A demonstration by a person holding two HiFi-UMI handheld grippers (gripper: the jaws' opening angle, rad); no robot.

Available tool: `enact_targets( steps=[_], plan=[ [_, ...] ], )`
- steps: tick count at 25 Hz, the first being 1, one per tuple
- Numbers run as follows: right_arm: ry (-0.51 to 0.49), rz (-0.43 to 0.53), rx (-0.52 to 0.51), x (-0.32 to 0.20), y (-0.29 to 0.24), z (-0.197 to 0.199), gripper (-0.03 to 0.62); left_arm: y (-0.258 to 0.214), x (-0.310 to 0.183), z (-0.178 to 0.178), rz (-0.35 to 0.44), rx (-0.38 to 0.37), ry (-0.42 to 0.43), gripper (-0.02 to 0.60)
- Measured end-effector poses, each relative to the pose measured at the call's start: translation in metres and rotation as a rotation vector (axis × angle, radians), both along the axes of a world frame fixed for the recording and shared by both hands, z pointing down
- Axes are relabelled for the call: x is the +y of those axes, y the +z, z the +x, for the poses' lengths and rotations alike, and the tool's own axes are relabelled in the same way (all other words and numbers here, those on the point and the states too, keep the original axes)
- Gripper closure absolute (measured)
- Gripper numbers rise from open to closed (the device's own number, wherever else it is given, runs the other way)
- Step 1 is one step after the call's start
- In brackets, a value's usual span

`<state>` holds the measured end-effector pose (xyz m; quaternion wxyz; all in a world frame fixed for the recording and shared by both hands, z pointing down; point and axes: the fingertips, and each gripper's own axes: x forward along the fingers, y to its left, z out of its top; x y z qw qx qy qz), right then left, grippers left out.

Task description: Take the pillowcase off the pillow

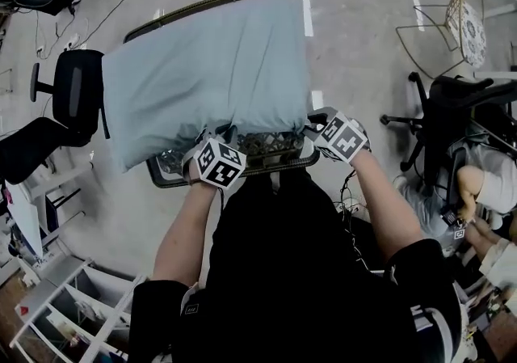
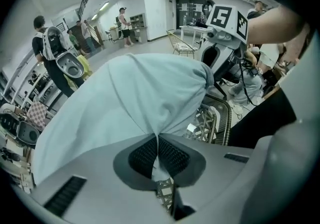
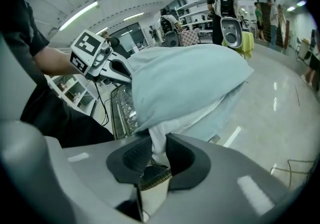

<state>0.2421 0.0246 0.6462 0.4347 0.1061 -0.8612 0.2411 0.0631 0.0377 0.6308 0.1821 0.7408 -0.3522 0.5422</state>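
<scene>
Holding on at the near edge of the wire table (image 1: 271,145) with both tools. Our left gripper (image 2: 158,140) is clenched on a fold of the light blue pillowcase (image 1: 202,70), with the cloth pinched flat in its jaws. Our right gripper (image 3: 156,154) is clamped on white fabric poking out from under the blue cloth. We read that as the pillow (image 3: 156,132) itself, at the open end of the case.

The pillow, with the case over most of it, lies across the table top and overhangs the table's left side. Only a strip of mesh shows at the near edge, between the two grippers. Left gripper sits toward the table's near-left corner, right one at the near-right corner. Black office chair (image 1: 77,94) stands just off the table's left side
</scene>
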Motion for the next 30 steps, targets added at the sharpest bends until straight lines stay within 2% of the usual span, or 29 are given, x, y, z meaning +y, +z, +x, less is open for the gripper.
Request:
enact_targets(
  steps=[3,6,13,15,18,20,22,24,26,28,29,30],
  plan=[
    [-0.088,0.014,0.019,0.0,-0.008,0.0,0.517,-0.009,0.005,-0.008,0.019,-0.004,0.022,0.574],
    [-0.134,0.007,0.022,-0.002,-0.017,0.0,0.523,-0.016,0.008,-0.017,0.035,0.01,0.012,0.574],
    [-0.144,-0.07,-0.021,0.0,-0.028,0.004,0.509,-0.024,0.007,-0.037,0.027,0.081,-0.064,0.574],
    [-0.157,-0.074,-0.014,0.002,-0.027,0.008,0.49,-0.025,0.006,-0.036,0.023,0.096,-0.068,0.574],
    [-0.12,-0.077,0.007,0.001,-0.014,0.007,0.484,-0.022,0.007,-0.036,0.021,0.096,-0.065,0.574],
    [-0.124,-0.048,0.054,0.004,0.0,0.0,0.488,-0.019,0.008,-0.038,0.019,0.086,-0.062,0.574],
    [-0.176,0.023,0.131,0.008,0.008,-0.005,0.536,-0.015,0.012,-0.042,0.014,0.077,-0.052,0.574],
    [-0.244,0.109,0.217,0.009,0.01,-0.001,0.553,-0.012,0.017,-0.049,0.015,0.067,-0.051,0.574],
    [-0.279,0.176,0.274,0.004,0.01,0.009,0.559,-0.01,0.021,-0.075,0.021,-0.001,-0.077,0.575],
    [-0.256,0.195,0.297,-0.005,0.009,0.022,0.56,-0.009,0.028,-0.128,0.022,-0.138,-0.124,0.578],
    [-0.229,0.185,0.295,-0.009,0.006,0.027,0.56,-0.011,0.033,-0.156,0.02,-0.169,-0.156,0.578],
    [-0.199,0.166,0.285,-0.012,0.002,0.028,0.56,-0.018,0.036,-0.177,0.019,-0.152,-0.188,0.578]
  ],
)
